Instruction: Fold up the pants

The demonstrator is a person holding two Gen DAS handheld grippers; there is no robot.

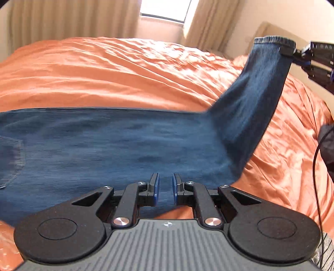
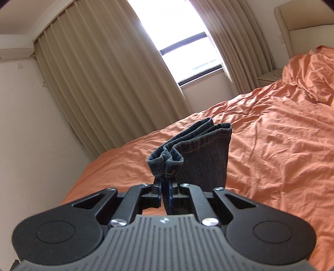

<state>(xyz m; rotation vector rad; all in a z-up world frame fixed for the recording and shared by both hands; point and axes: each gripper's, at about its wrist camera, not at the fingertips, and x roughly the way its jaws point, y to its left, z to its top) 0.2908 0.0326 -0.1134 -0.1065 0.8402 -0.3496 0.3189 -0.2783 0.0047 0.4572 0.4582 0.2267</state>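
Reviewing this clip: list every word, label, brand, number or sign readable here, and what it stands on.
Pale lettering on the right claw housing, left wrist view: blurred and cut off, not readable.
Small round emblem on the left claw housing: a sign, no letters.
The same emblem on the right claw housing, right wrist view: no letters.
No text shows on the jeans or the bedspread.

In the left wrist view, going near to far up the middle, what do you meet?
Left gripper → jeans lying flat → orange bedspread → window between curtains.
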